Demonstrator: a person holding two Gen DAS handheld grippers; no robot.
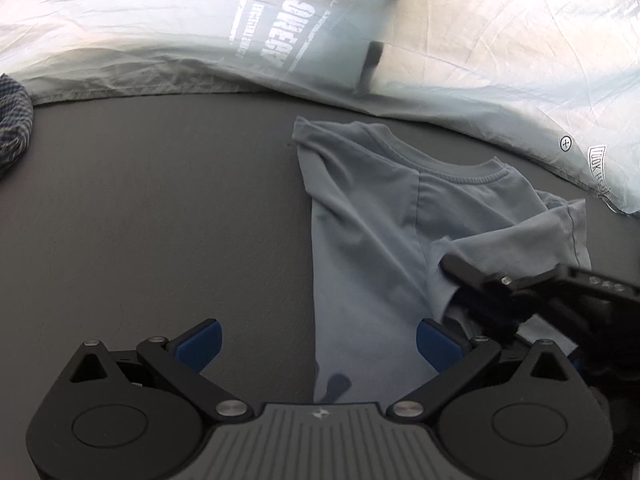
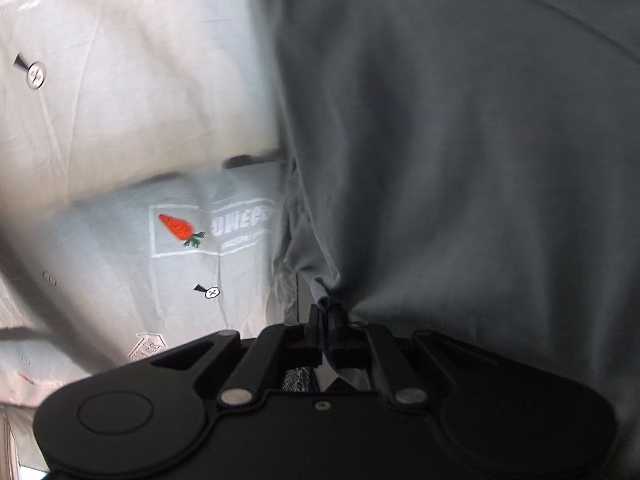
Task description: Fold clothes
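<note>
The small blue-grey cotton T-shirt [image 1: 360, 216] is lying on the dark grey surface [image 1: 160, 220], collar toward the pale printed sheet w/ the carrot logo [image 1: 304, 32], 1 side already doubled over along a straight left edge. The right hand-held gripper [image 2: 326, 314] is pinching a bunched bit of the shirt's fabric, jaws nearly together w/ cloth between them; in the left wrist view it's coming in from the right at the sleeve area. Rest of the shirt is filling the right wrist view, so it's probably draping from that pinch, tho the blur makes this hard to confirm. The left hand-held gripper [image 1: 318, 344] is hovering over the shirt's near edge, blue pads wide apart, gripping nothing.

Step in hand, as I'm reading it: folding the right sleeve/side inward over the body. Next move is calling for carrying the pinched fabric across, laying it flat and releasing, w/ the left one pinning or smoothing the near edge. A checked cloth [image 1: 14, 120] is sitting at far left, untouched.
</note>
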